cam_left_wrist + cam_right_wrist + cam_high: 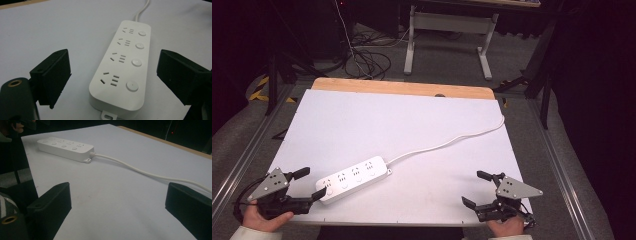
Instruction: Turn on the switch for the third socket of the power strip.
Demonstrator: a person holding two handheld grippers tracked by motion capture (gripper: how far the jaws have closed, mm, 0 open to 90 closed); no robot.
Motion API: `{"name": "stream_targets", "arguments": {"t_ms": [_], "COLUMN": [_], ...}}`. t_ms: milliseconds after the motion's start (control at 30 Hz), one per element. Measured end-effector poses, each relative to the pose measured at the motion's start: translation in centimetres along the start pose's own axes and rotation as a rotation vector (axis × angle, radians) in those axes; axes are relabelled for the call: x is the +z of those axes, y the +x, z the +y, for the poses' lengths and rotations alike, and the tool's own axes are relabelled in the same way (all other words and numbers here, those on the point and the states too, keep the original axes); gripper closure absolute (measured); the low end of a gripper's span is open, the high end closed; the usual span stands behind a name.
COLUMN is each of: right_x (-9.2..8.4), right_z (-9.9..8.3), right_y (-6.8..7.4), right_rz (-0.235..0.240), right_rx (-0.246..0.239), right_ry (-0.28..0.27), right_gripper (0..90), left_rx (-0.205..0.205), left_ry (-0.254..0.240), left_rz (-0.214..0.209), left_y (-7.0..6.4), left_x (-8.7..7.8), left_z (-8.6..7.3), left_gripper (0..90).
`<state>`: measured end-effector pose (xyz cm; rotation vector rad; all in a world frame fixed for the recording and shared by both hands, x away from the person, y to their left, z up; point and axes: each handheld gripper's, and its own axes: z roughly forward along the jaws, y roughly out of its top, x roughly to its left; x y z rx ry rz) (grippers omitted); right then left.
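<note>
While I look down from the high view, the white power strip (353,179) lies slantwise at about seven o'clock on the white table (412,125), its cable (447,143) snaking off toward two o'clock. My left gripper (312,184) sits at the strip's near end, jaws spread, one tip just beside the casing, which I judge is where I'd want it to take that end. My right gripper (476,189) waits at five o'clock, well apart from the strip, jaws wide and holding nothing, I think to keep clear.

Now the left gripper view: my left gripper (113,75) straddles the power strip (122,67), which runs away toward twelve o'clock between the jaws, its four sockets and four round buttons face up. Neither jaw touches it; the gap is wider than the body.

Over to the right gripper view: my right gripper (117,202) frames bare table (112,195), with the power strip (65,148) far off at eleven o'clock and its cable (150,173) crossing toward three.
</note>
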<state>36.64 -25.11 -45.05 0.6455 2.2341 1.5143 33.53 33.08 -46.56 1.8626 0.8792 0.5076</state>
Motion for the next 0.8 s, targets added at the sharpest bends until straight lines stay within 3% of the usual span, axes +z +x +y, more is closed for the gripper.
{"name": "stream_targets", "arguments": {"t_ms": [200, 300, 500, 667, 800], "right_x": [0.04, 0.05, 0.06, 0.15, 0.20], "right_z": [0.01, -0.01, -0.03, -0.03, -0.04], "right_y": [0.02, -0.02, -0.06, -0.05, -0.08], "right_rz": [-0.002, -0.003, -0.001, -0.005, -0.006], "right_rx": [-0.001, 0.000, 0.000, 0.007, 0.006], "right_ry": [0.004, 0.006, 0.008, 0.013, 0.017], "right_gripper": [6.8, 6.8, 6.8, 6.8, 6.8], "left_rx": [0.061, 0.056, 0.006, -0.012, 0.000], "left_ry": [-0.006, -0.010, -0.011, -0.008, -0.010], "left_rz": [0.027, 0.022, -0.003, 0.005, 0.023], "left_y": [-0.26, -0.29, -0.22, -0.06, -0.06], "left_x": [-0.01, 0.00, 0.10, 0.11, 0.03], "left_z": [0.29, 0.33, 0.31, 0.25, 0.29], "left_gripper": [13.0, 13.0, 13.3, 13.3, 13.3]}}
